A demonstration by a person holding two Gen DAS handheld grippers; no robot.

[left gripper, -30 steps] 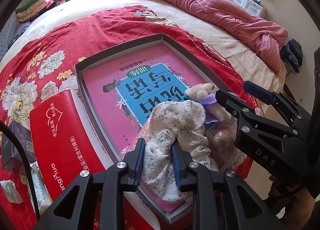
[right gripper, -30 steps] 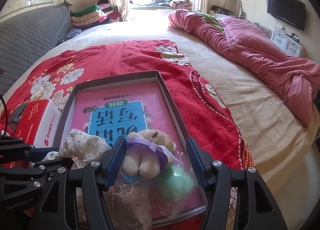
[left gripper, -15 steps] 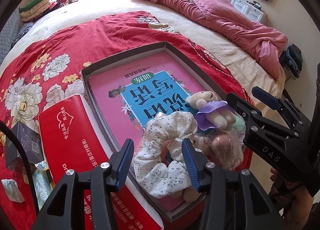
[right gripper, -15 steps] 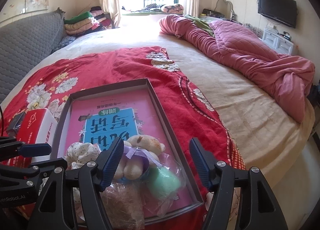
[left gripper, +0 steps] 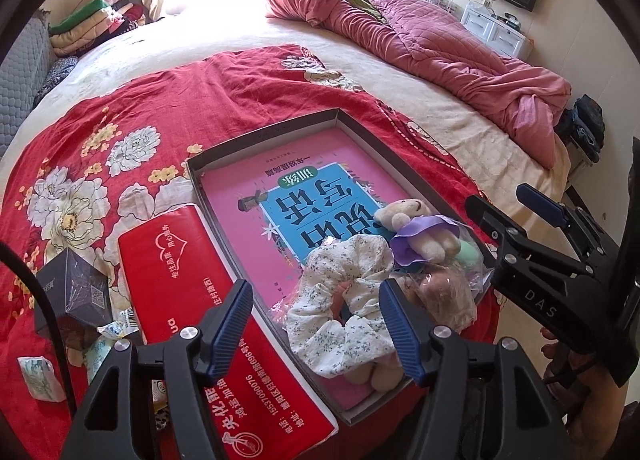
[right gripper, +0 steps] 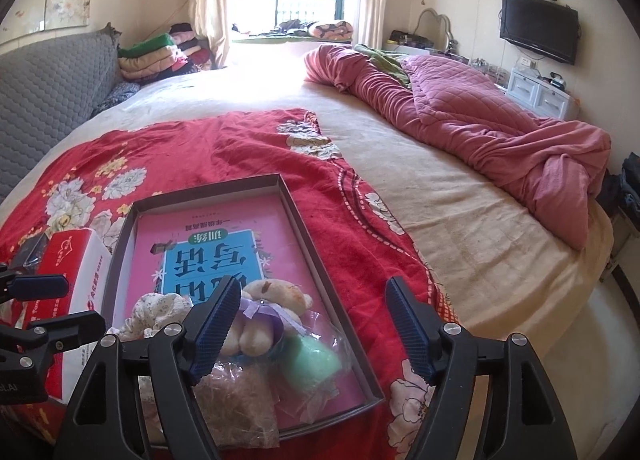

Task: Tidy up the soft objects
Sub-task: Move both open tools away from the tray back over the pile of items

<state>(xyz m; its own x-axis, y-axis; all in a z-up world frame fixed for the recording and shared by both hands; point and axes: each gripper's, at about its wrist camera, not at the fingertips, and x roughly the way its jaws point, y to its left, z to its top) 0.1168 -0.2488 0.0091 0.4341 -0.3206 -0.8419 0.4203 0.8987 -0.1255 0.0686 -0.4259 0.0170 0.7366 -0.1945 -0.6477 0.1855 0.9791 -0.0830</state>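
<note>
- Progress, judged from how things lie: well along. Four soft items sit grouped at the near end of the shallow box (left gripper: 264,133), on top of the pink book (left gripper: 304,212) lining it.
- Floral scrunchie (left gripper: 344,300): lying inside the box near the front wall, partly over a small beige plush piece. Nothing grips it.
- Small plush bear (left gripper: 420,232) in a purple skirt: resting in the box just beyond the scrunchie, touching a clear packet with a green ball (right gripper: 312,360).
- Bagged brown fluffy item (right gripper: 236,396): at the front edge of the box, beside the green ball.
- Left gripper (left gripper: 320,324): jaws opening, poised above the scrunchie, pads clear of the fabric; holding nothing.
- Right gripper (right gripper: 308,328): jaws opening wide, bear and packets visible between them from above, no pad contact; holding nothing.
- Outstanding, as a judgement: little soft goods remain outside. The red tissue pack (left gripper: 208,324) lies against the box's left wall; small wrapped packets (left gripper: 40,376) and a dark carton (left gripper: 72,292) sit on the red floral cloth (left gripper: 160,108). Whether these belong in the box cannot be told.
</note>
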